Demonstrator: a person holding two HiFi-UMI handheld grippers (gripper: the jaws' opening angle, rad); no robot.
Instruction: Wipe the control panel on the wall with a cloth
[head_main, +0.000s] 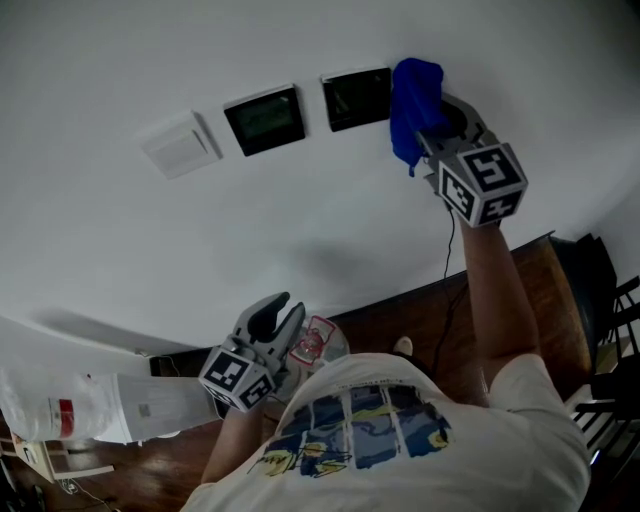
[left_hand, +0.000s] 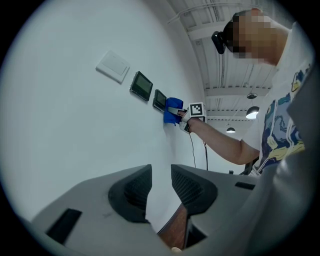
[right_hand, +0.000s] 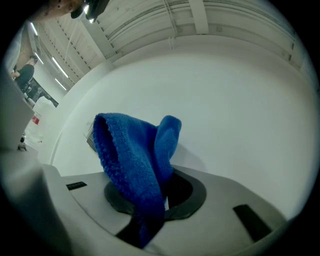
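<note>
Cloth (head_main: 413, 100), blue and fluffy, was pinched tight in the right gripper (head_main: 432, 128), whose jaws were closed on it. It was up against the wall (head_main: 330, 220), right at the edge of the dark control panel (head_main: 357, 98) beside it. The left gripper (head_main: 278, 318) hung low and well away from the panels, its jaws a little way apart with nothing between them. It looked like the wiping step was in hand, so the next move would need the cloth slid sideways over that panel's face with a soft, flat push, then on to the second dark panel (head_main: 265, 120).
</note>
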